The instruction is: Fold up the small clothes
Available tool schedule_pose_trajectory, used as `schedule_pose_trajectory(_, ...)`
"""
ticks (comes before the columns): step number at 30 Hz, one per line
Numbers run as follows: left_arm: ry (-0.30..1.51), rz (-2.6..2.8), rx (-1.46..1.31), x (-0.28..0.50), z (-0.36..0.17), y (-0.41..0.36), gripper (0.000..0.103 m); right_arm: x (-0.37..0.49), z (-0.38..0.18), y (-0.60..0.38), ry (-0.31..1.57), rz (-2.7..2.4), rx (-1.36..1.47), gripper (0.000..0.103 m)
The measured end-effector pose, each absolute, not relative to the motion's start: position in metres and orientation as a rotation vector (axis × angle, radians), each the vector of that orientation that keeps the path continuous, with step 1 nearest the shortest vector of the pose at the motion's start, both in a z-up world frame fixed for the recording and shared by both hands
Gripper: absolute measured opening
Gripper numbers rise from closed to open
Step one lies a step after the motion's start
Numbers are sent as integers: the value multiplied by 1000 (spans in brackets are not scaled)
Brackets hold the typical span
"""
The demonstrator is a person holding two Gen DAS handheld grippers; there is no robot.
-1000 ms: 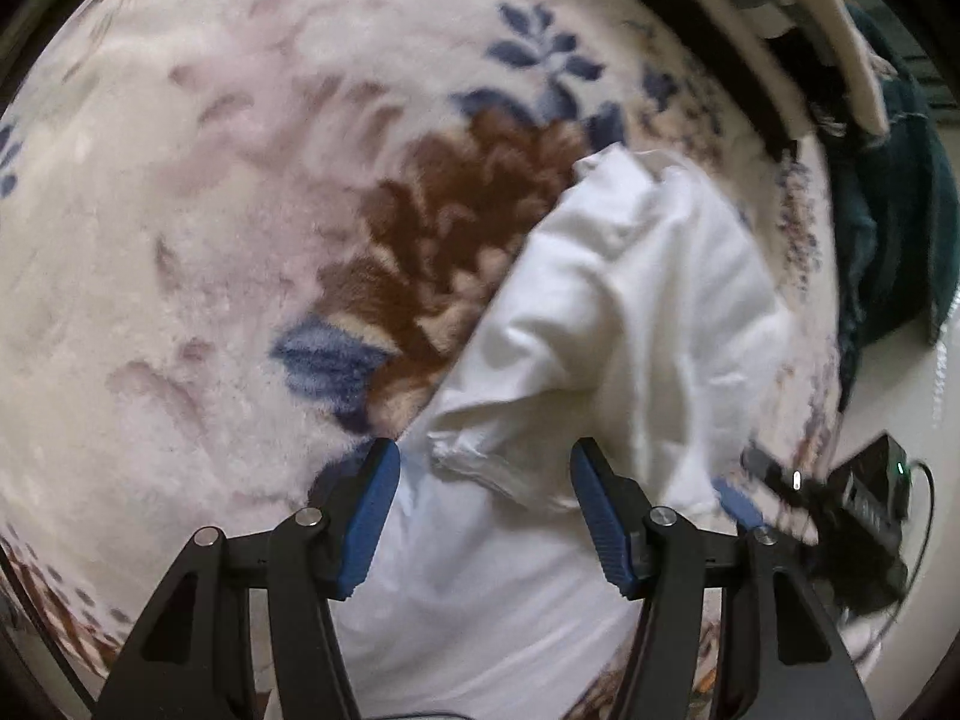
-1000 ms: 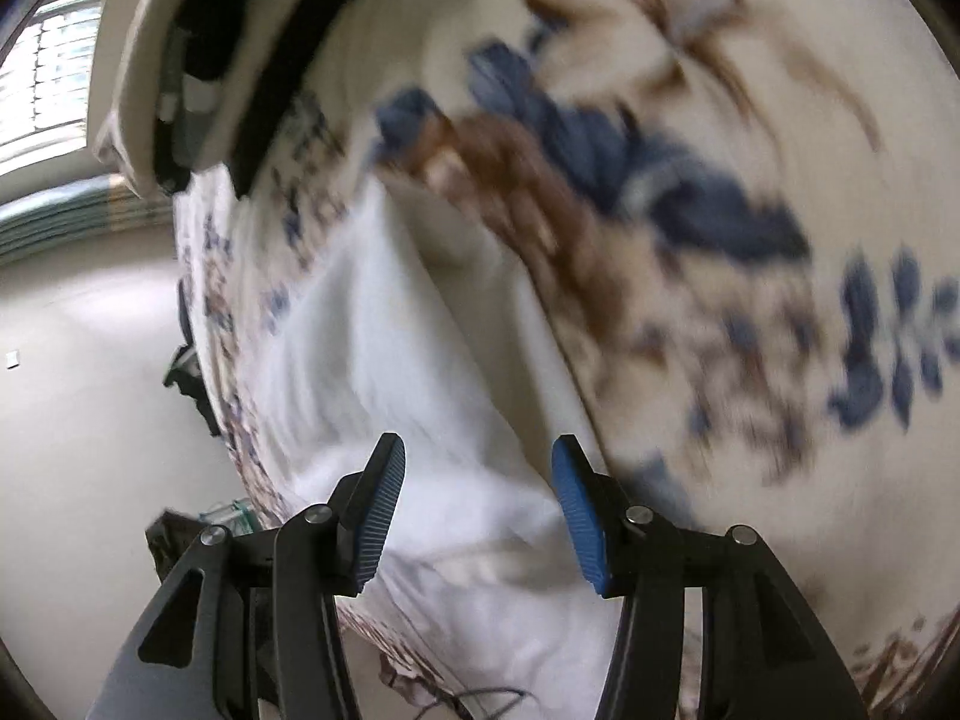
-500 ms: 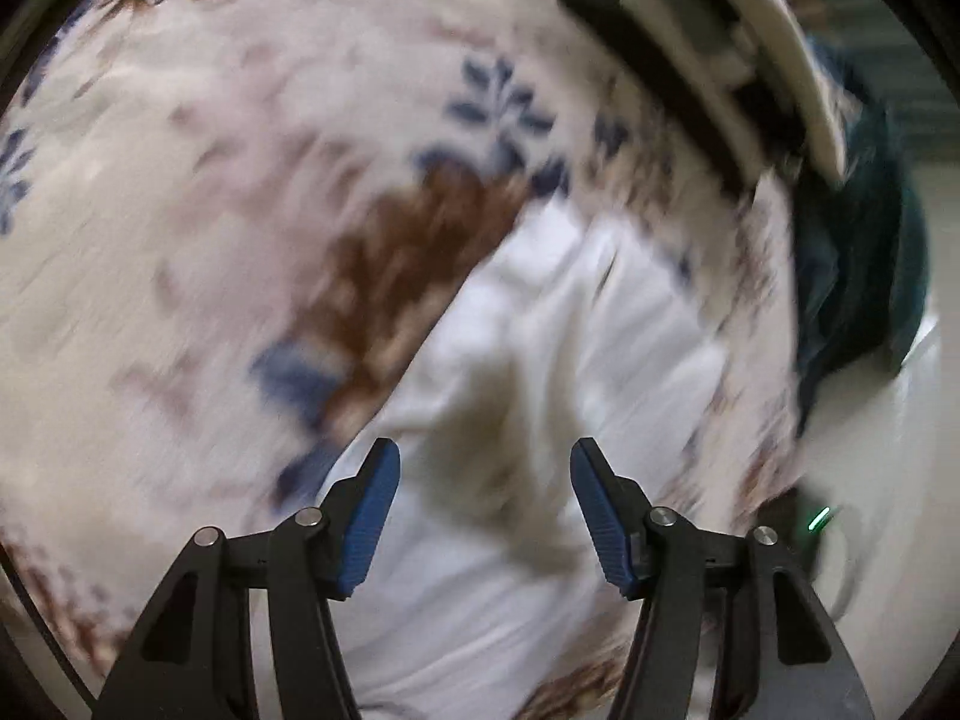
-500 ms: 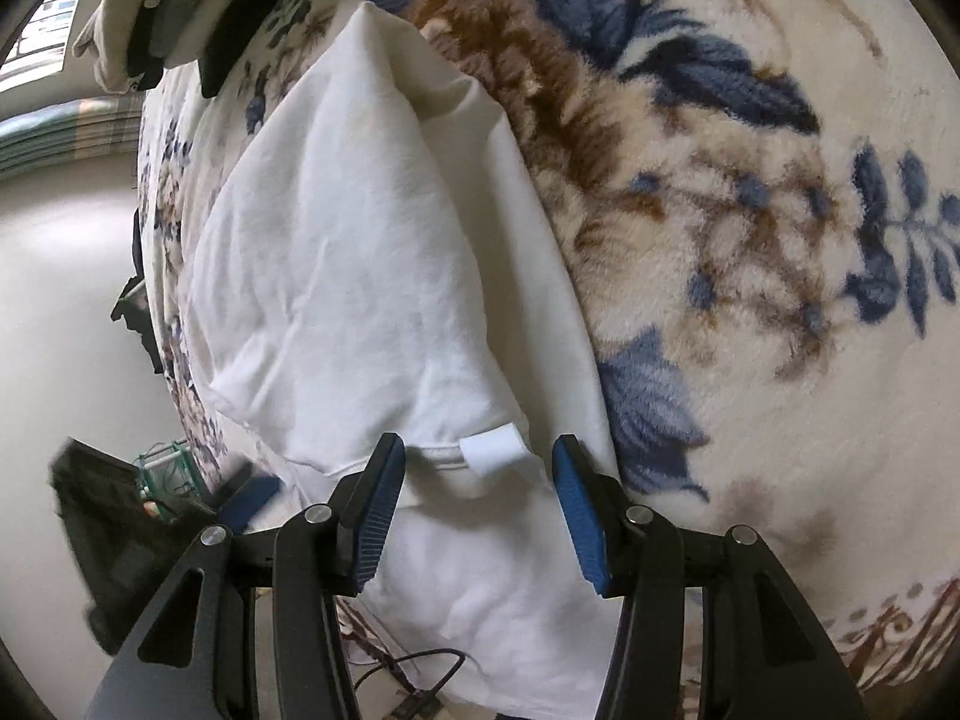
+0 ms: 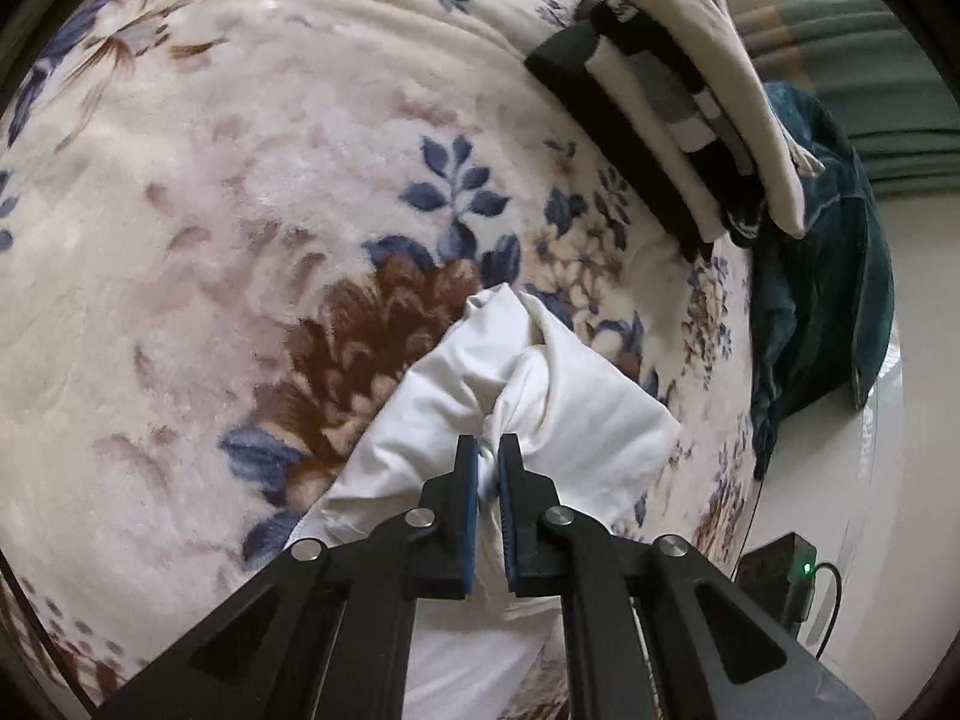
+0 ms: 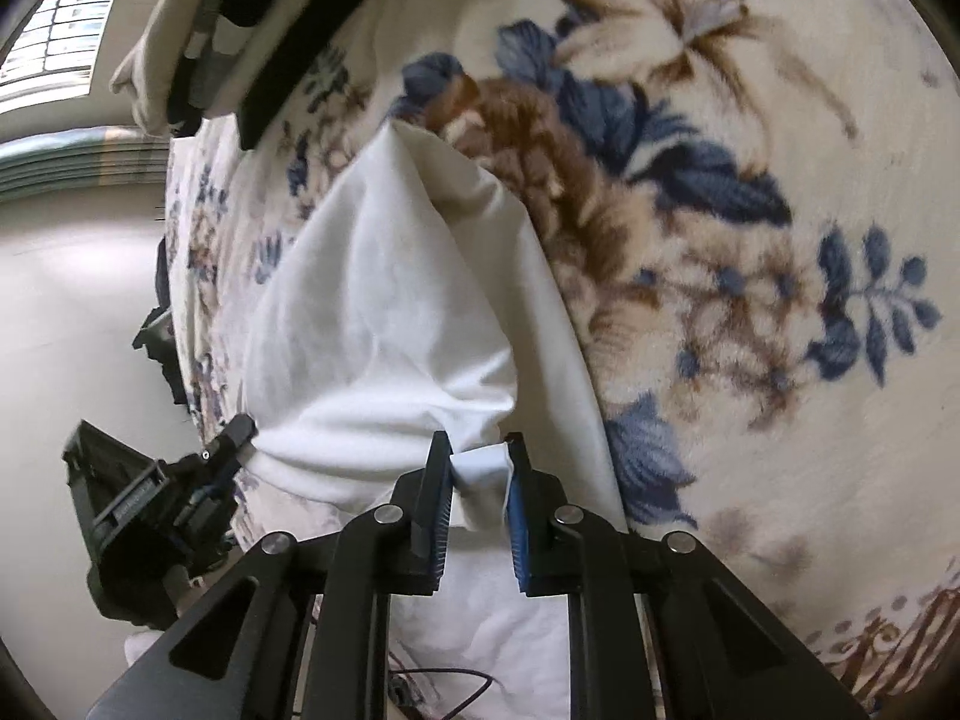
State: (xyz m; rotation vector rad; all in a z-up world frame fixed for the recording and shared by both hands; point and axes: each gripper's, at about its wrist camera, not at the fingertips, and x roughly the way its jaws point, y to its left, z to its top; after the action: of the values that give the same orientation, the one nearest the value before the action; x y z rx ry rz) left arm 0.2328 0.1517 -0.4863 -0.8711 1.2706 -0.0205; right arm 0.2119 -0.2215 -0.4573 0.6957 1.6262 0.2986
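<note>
1. While both wrist views show the cream plush blanket with blue and brown flowers (image 5: 252,192), I see the small white cotton garment (image 5: 576,396) lying on it near the blanket's edge.
2. My left gripper (image 5: 487,450) has its blue-padded jaws drawn nearly together, pinching a bunched ridge of the white garment.
3. My right gripper (image 6: 475,462) has its jaws at a narrow gap, clamped on a folded hem and a small white label of the same garment (image 6: 384,300).
4. At the far edge of the blanket I see a stack of folded black, white and beige clothes (image 5: 678,96).
5. Beside that stack, a dark teal cloth (image 5: 822,276) hangs over the edge.
6. Below the edge, a black box with a green light (image 5: 780,570) sits on the pale floor (image 6: 66,288).
</note>
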Motion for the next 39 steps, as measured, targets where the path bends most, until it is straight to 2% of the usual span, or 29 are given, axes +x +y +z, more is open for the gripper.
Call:
schedule_pose_trajectory(4, 1433, -2, -763, 242, -519, 146, 10, 213, -463, -209, 1736, 363, 559, 17)
schedule_pose_trajectory(6, 1440, -22, -839, 241, -520, 152, 28, 214, -474, -207, 1808, 354, 523, 18)
schedule_pose_trajectory(8, 1389, -35, -858, 242, -504, 159, 60, 219, -477, -210, 1832, 341, 527, 21)
schedule_pose_trajectory(10, 1331, -35, -833, 251, -486, 162, 61, 229, -468, -219, 1773, 340, 555, 33)
schedule_pose_trajectory(11, 1313, -39, -807, 258, -479, 161, 61, 234, -463, -224, 1731, 334, 568, 45)
schedule_pose_trajectory(12, 1296, -50, -762, 270, -473, 156, 61, 241, -457, -230, 1680, 329, 588, 47)
schedule_pose_trajectory(16, 1292, -130, -588, 313, -477, 128, 61, 272, -444, -236, 1556, 337, 648, 47)
schedule_pose_trajectory(20, 1387, -138, -446, 345, -521, 105, 61, 304, -450, -211, 1549, 336, 477, 47)
schedule_pose_trajectory(24, 1435, -115, -490, 358, -545, 111, 61, 322, -471, -201, 1558, 287, 399, 47)
schedule_pose_trajectory(27, 1434, -109, -550, 349, -530, 119, 61, 324, -469, -203, 1552, 274, 415, 47)
schedule_pose_trajectory(33, 1380, -92, -502, 276, -461, 123, 62, 285, -429, -212, 1541, 293, 457, 47)
schedule_pose_trajectory(34, 1382, -79, -484, 263, -454, 124, 72, 272, -423, -213, 1548, 292, 460, 47)
schedule_pose_trajectory(35, 1385, -55, -461, 249, -448, 125, 88, 256, -415, -214, 1559, 289, 455, 52)
schedule_pose_trajectory(36, 1383, -28, -431, 229, -441, 127, 95, 237, -407, -214, 1567, 285, 448, 62)
schedule_pose_trajectory(37, 1375, -15, -411, 215, -437, 127, 101, 218, -400, -214, 1572, 281, 444, 66)
schedule_pose_trajectory(39, 1362, -19, -375, 185, -432, 131, 101, 182, -388, -213, 1593, 281, 441, 70)
